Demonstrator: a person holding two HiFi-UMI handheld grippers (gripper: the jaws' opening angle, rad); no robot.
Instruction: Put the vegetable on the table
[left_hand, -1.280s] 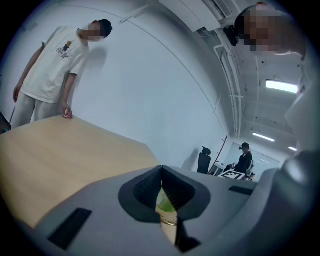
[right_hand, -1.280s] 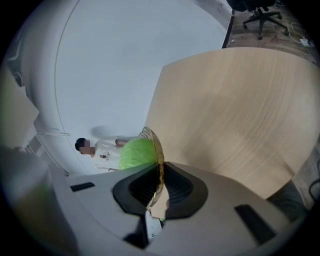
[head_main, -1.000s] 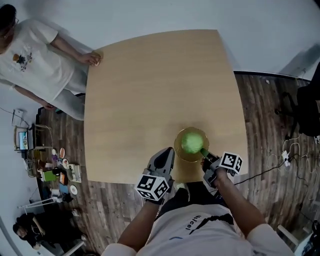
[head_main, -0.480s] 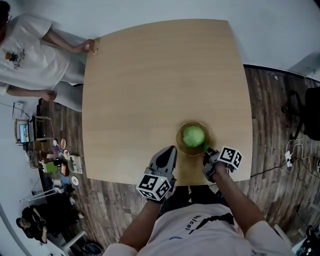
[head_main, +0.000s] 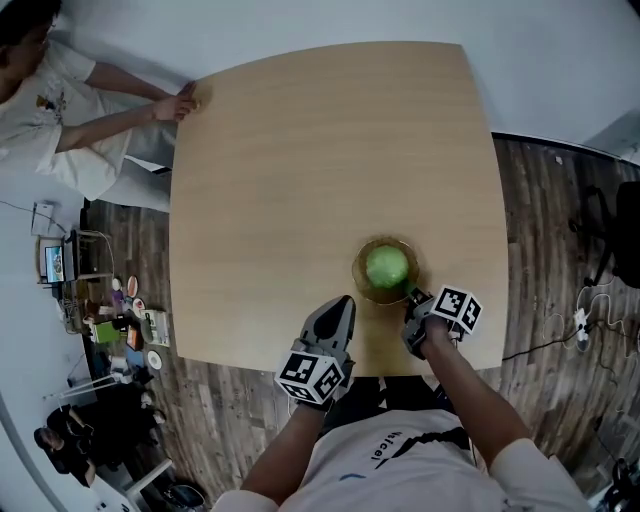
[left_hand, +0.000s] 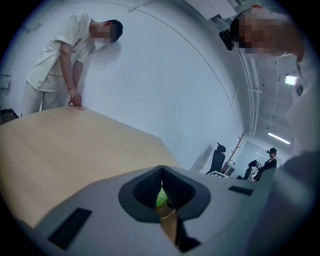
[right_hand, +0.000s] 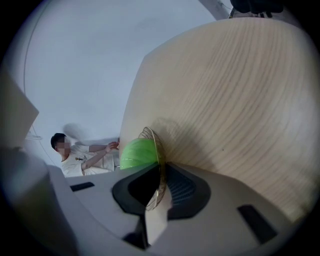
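Observation:
A round green vegetable (head_main: 386, 266) lies in a gold wire basket (head_main: 359, 283) near the front edge of the wooden table (head_main: 320, 150). My right gripper (head_main: 410, 296) is shut on the basket's near rim. In the right gripper view the thin rim wire (right_hand: 156, 150) runs between the closed jaws of the right gripper (right_hand: 160, 187), and the vegetable (right_hand: 137, 152) bulges just behind. My left gripper (head_main: 343, 302) hovers left of the basket, shut and holding nothing. The left gripper view shows the left gripper (left_hand: 161, 172) with a sliver of the vegetable (left_hand: 160, 198) through its notch.
A person (head_main: 60, 100) leans at the far left corner with a hand (head_main: 182, 104) on the table. Clutter (head_main: 110, 340) sits on the floor to the left. A dark office chair (head_main: 610, 230) and cables (head_main: 575, 320) are on the right.
The right gripper stays clamped on the basket rim and the left stays beside it, both barely moving. The person at the far corner has leaned over with arms stretched to the table.

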